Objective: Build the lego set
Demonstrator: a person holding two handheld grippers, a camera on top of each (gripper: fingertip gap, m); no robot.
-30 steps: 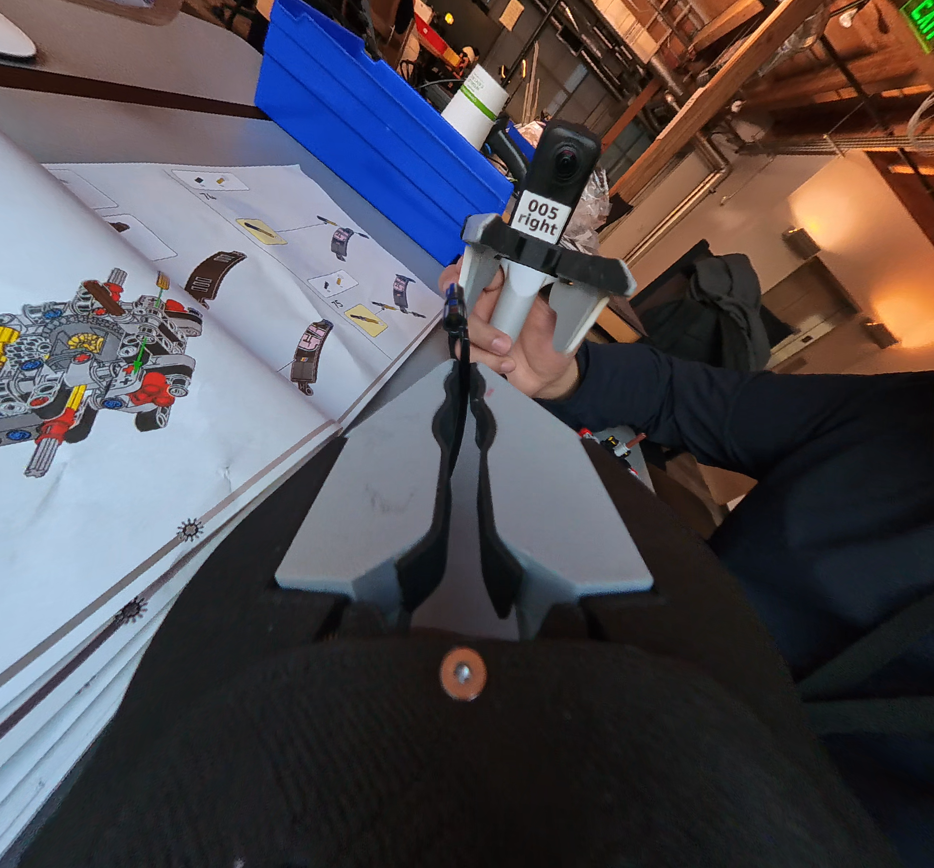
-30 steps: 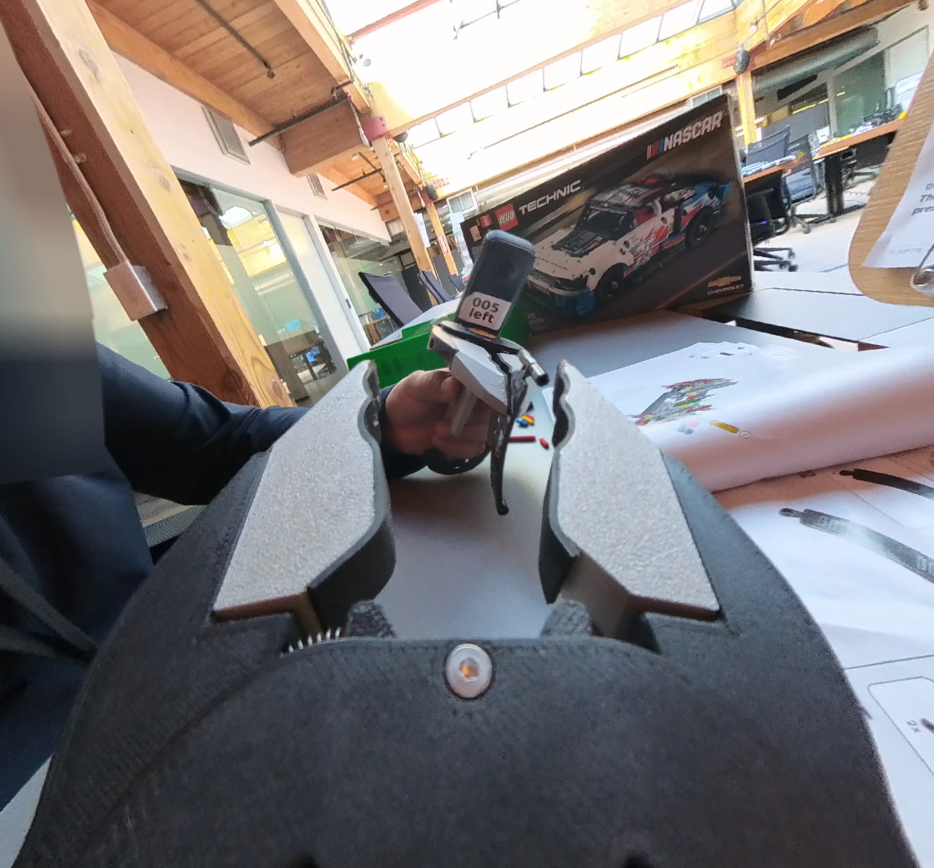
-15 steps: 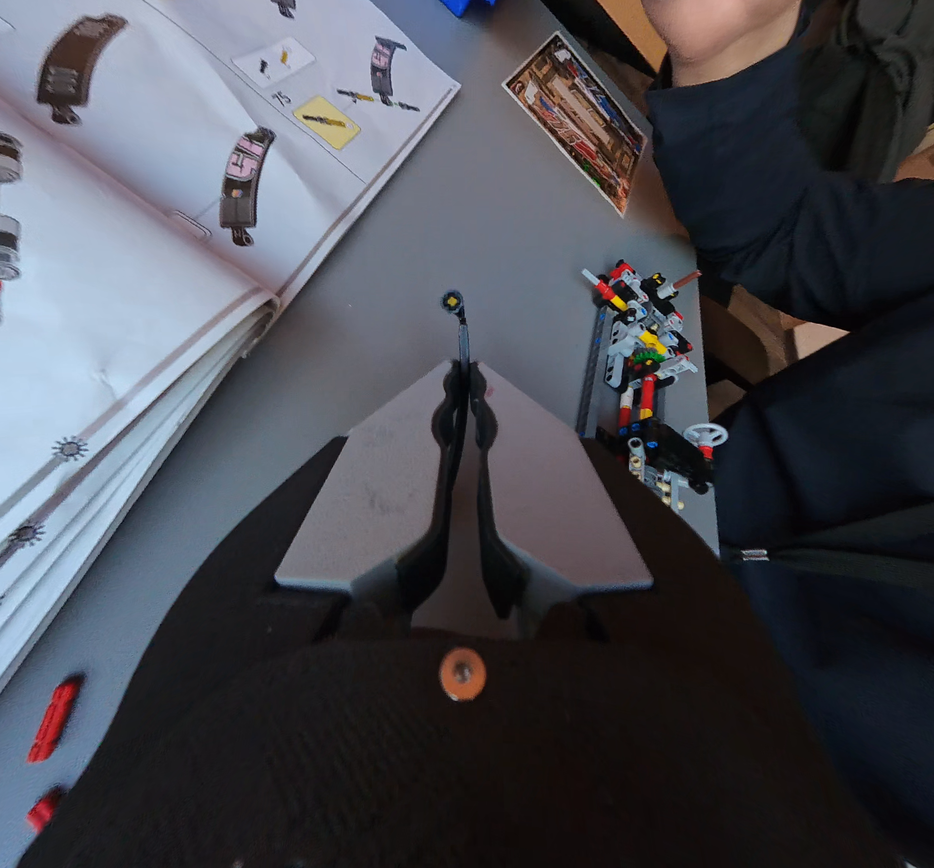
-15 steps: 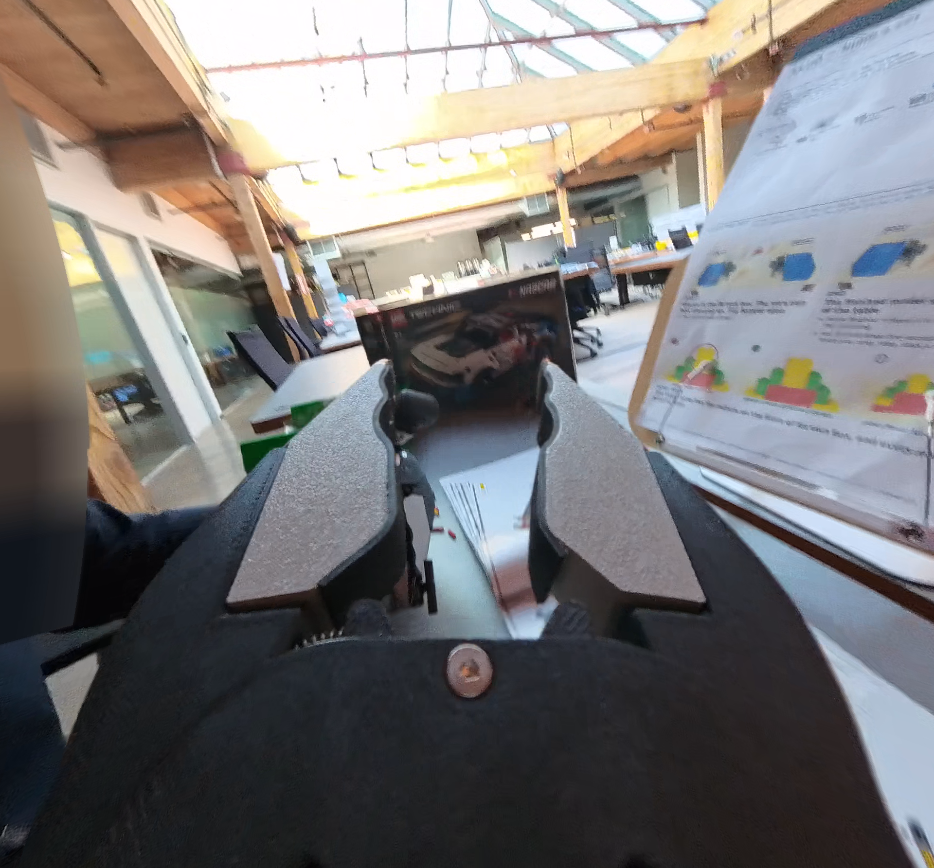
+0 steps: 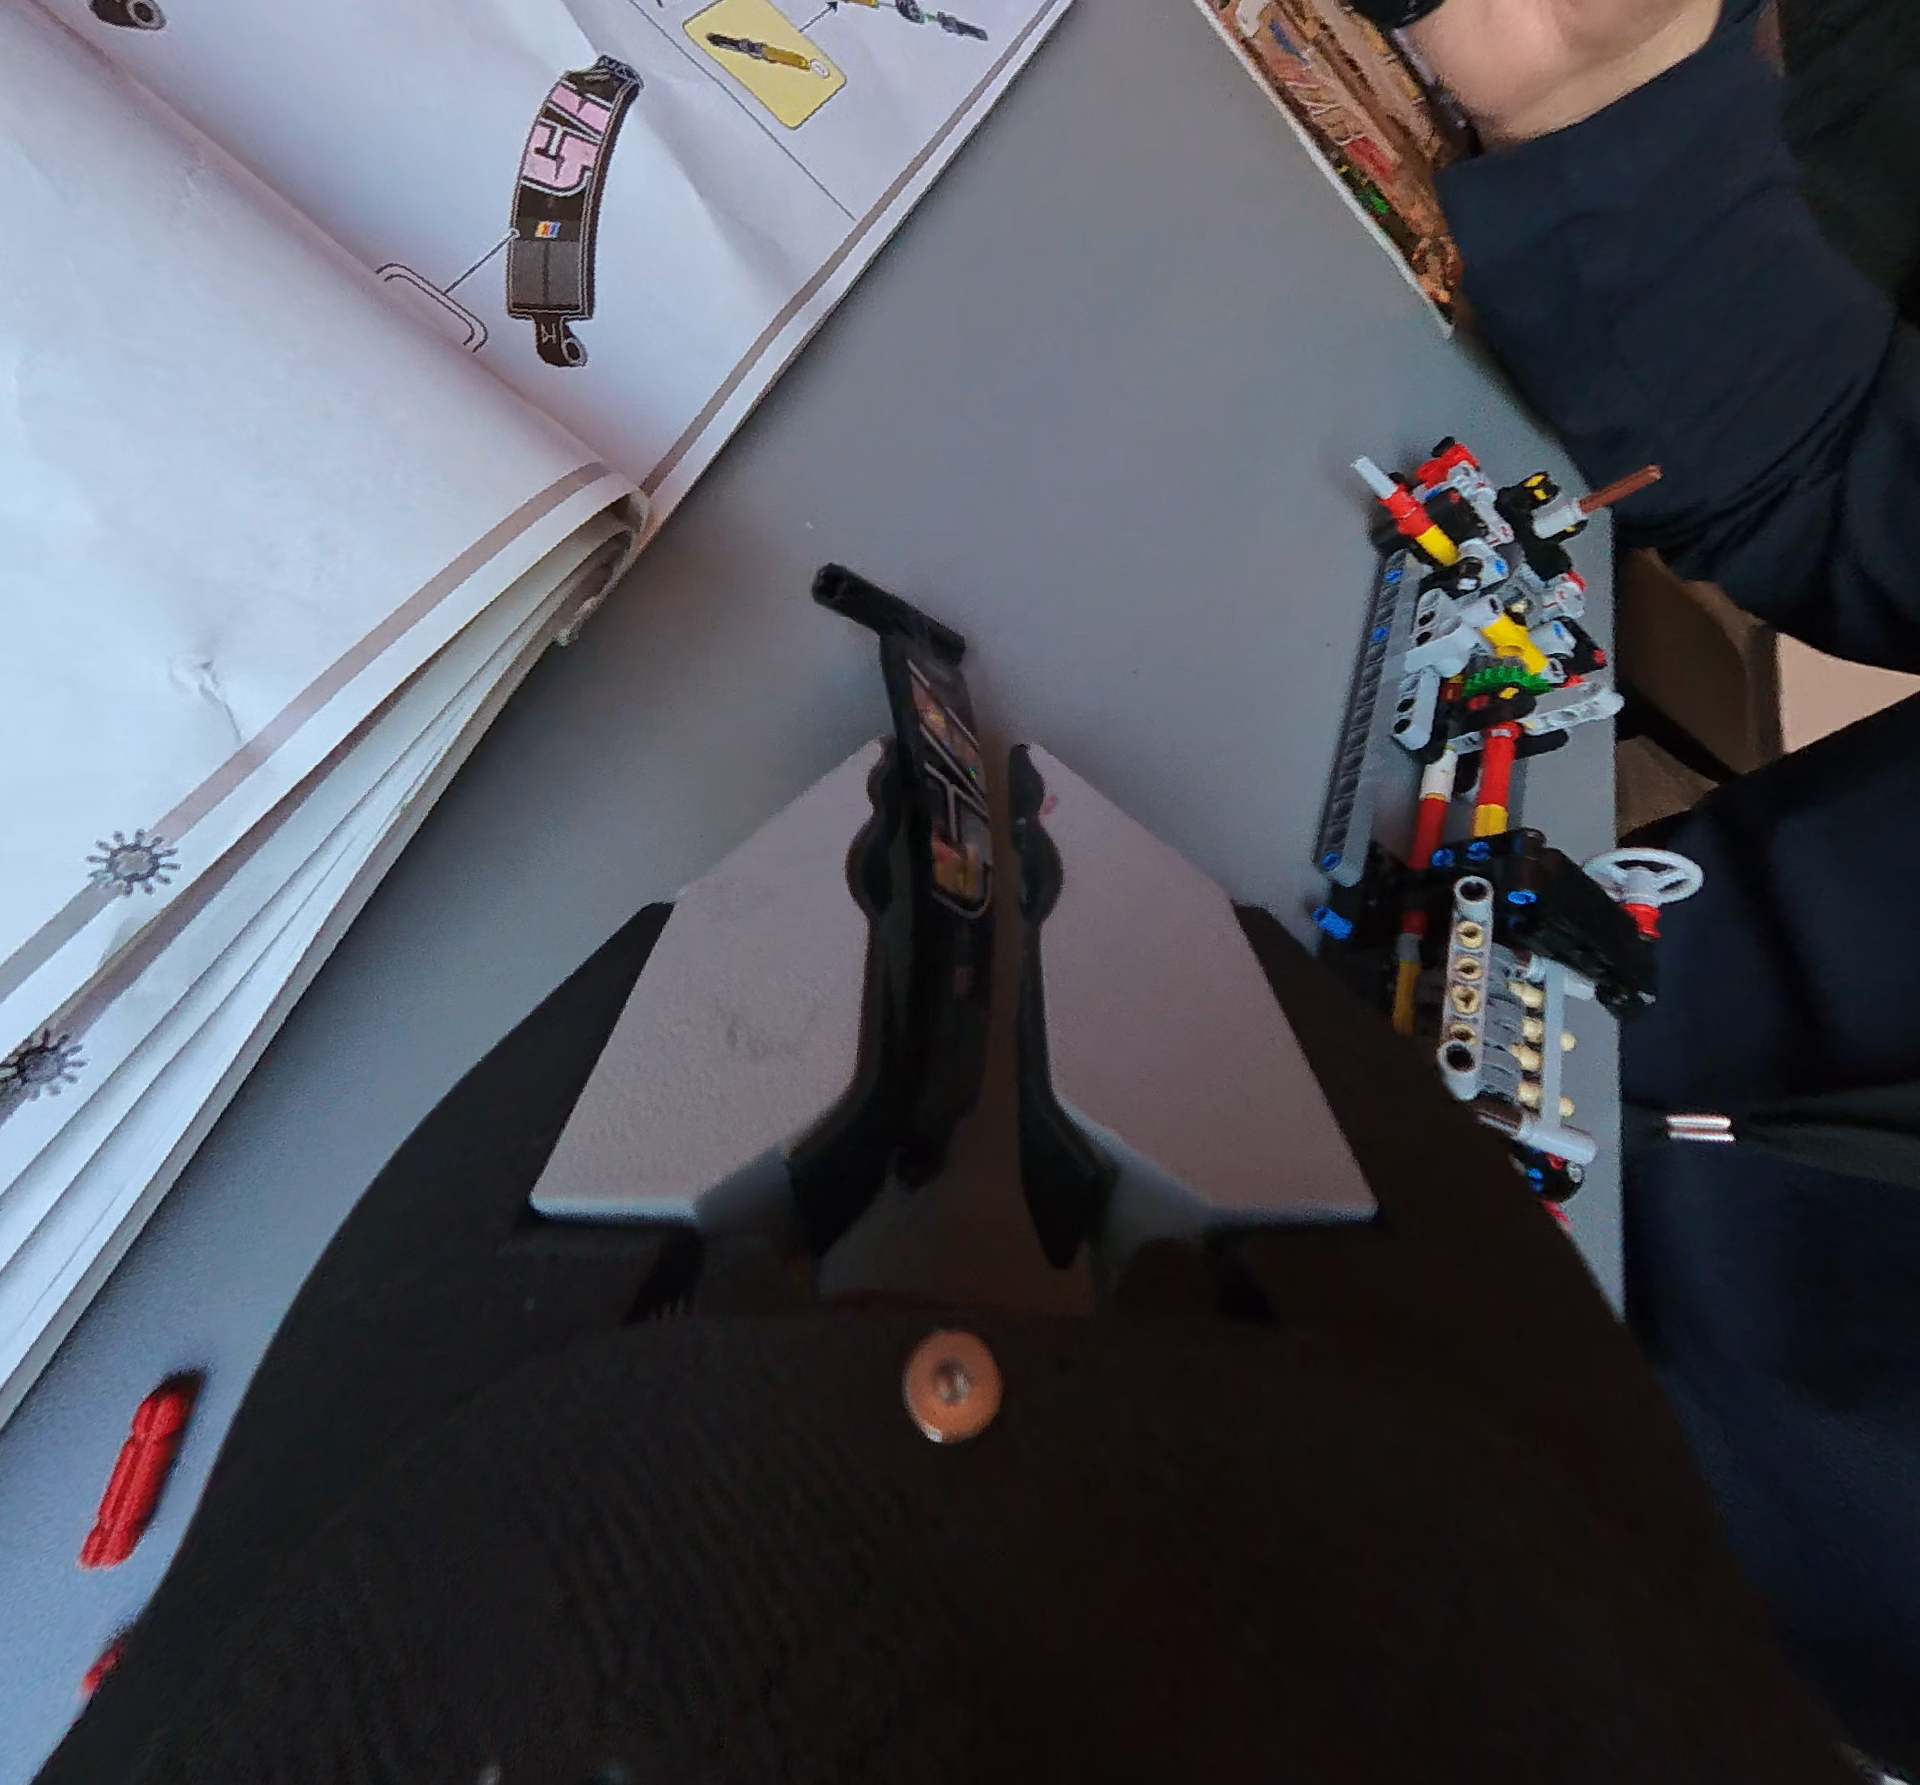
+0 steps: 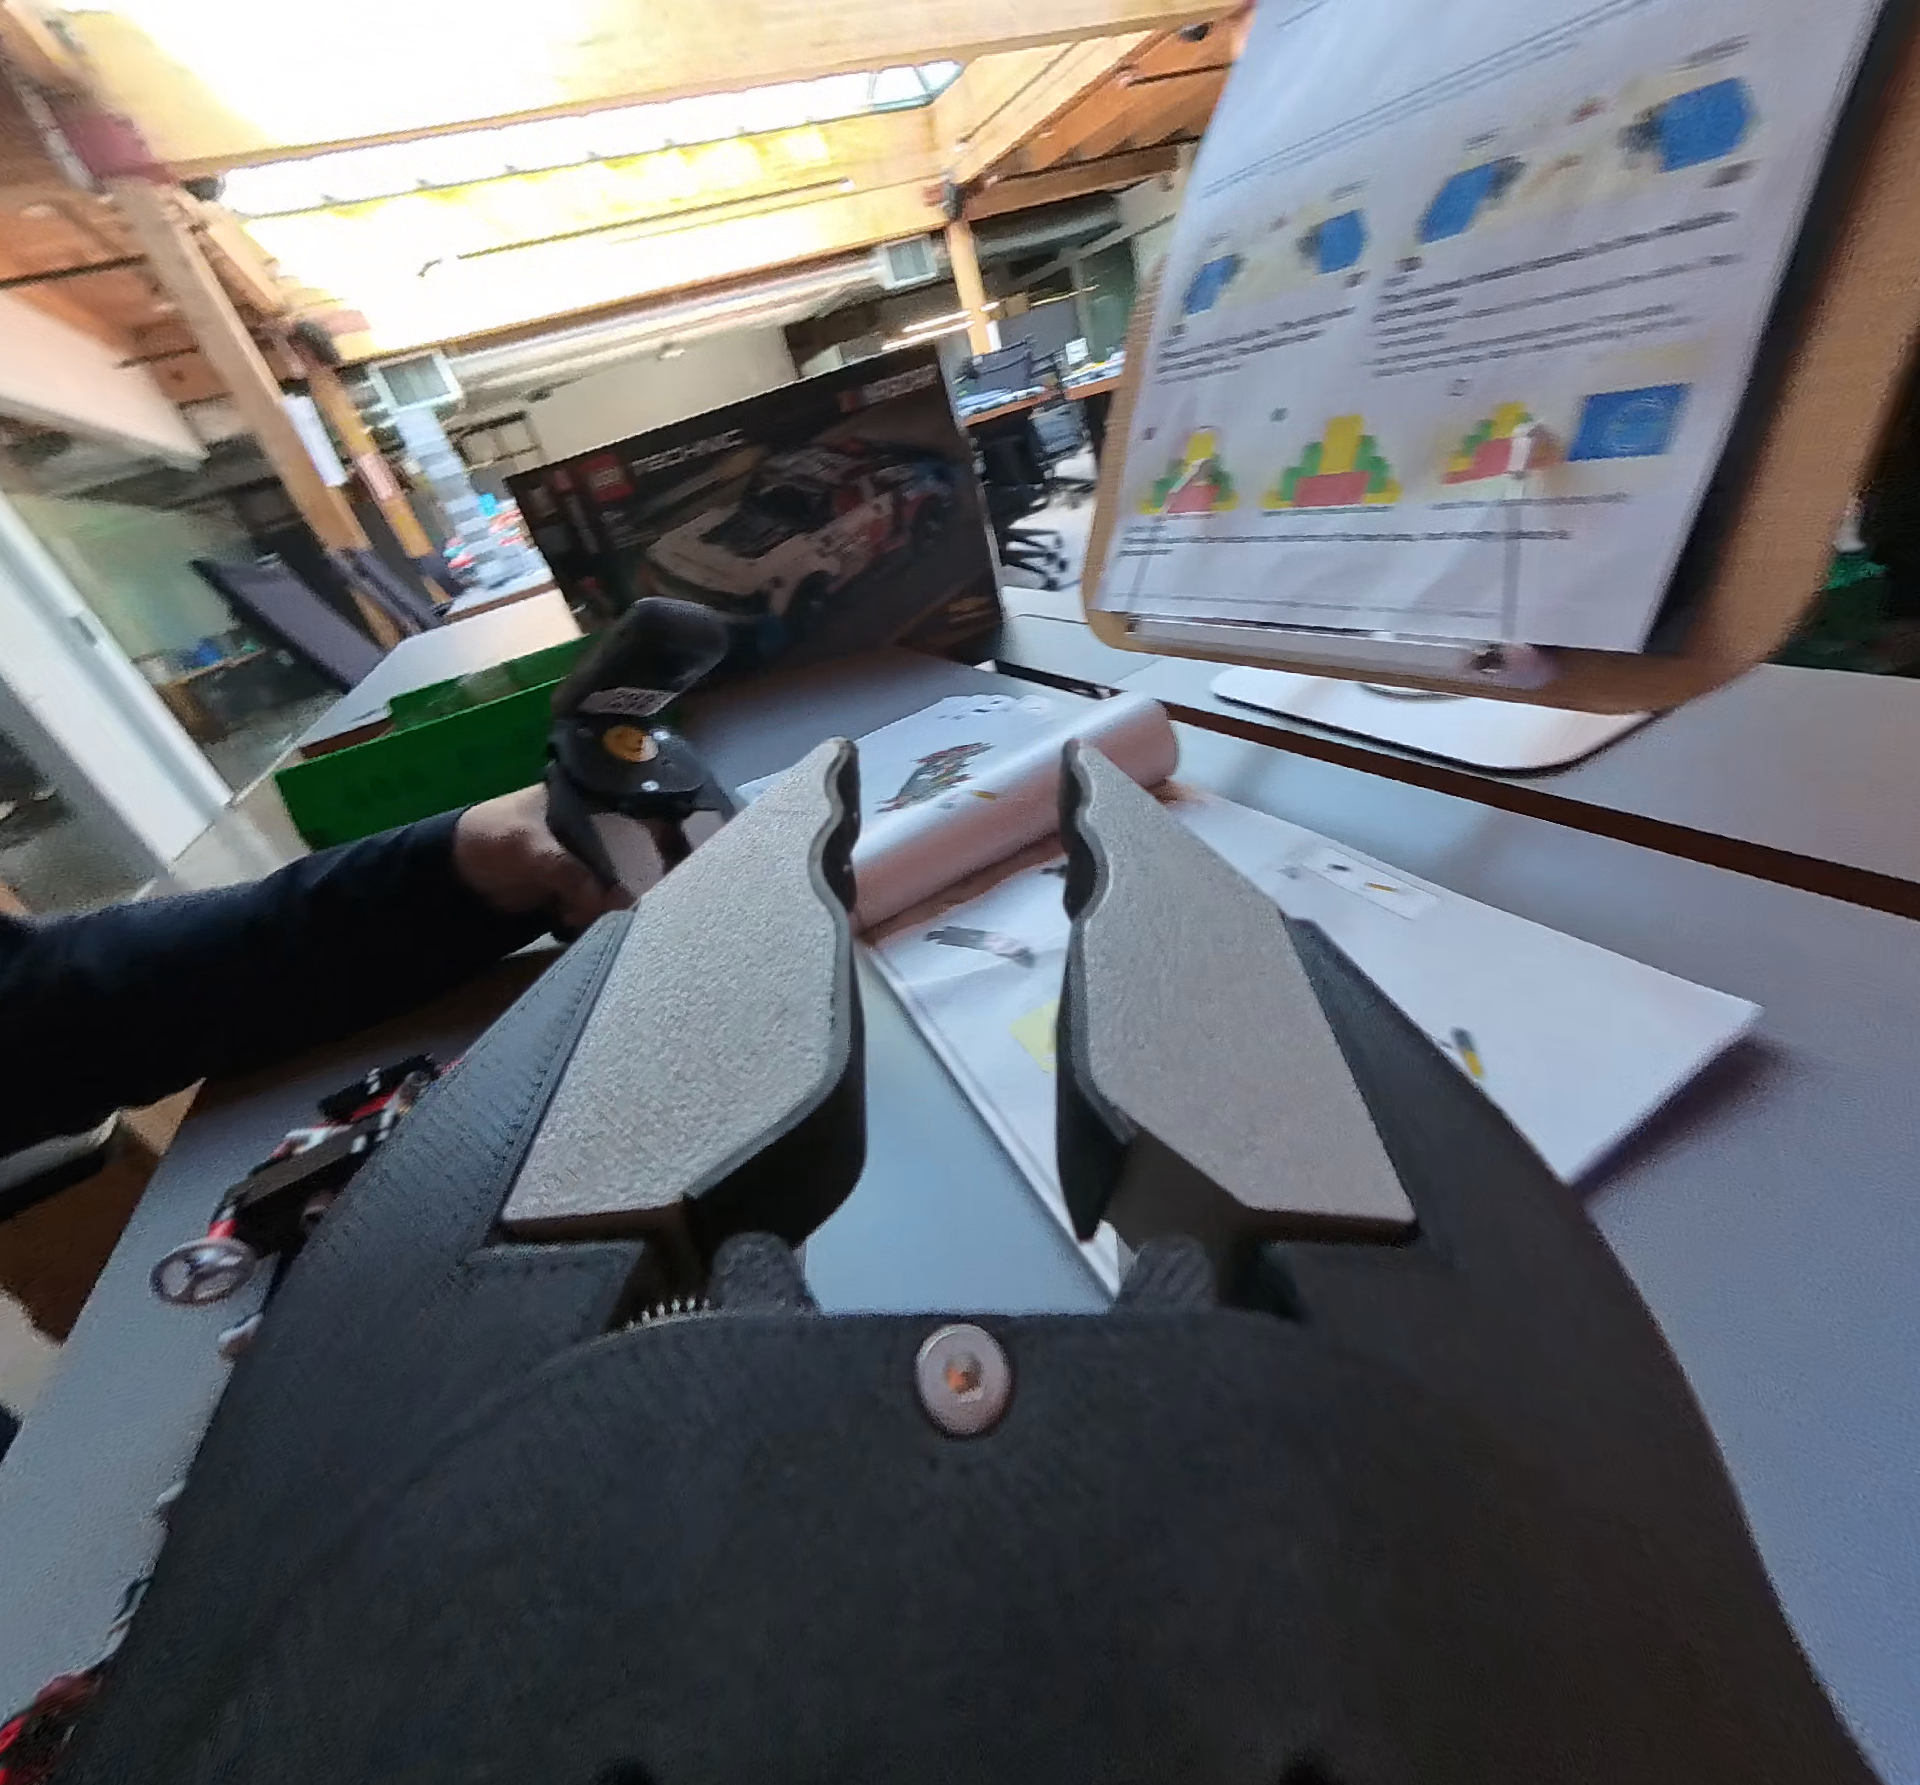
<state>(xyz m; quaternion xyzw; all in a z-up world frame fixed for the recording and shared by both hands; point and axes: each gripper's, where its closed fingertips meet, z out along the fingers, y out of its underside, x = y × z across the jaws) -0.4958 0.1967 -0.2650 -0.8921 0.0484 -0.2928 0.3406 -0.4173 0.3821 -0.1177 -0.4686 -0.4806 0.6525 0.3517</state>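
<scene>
The left gripper (image 5: pixel 951 779) stands slightly apart around a black curved panel (image 5: pixel 940 800), a gap at the right pad; the right gripper (image 6: pixel 958 800) gapes bare beyond a green bin (image 6: pixel 416 769), contents hidden.

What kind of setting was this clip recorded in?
Likely an open-plan office or workshop used as a toy-brick building station: timber beams under a skylight, desks with office chairs behind, and an open instruction booklet beside a part-built brick model on a grey table.

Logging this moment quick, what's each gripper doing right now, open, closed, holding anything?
Left gripper: slightly open; curved black stickered panel between its fingers, gap beside the right finger.
Right gripper: open, nothing between its fingers.
</scene>
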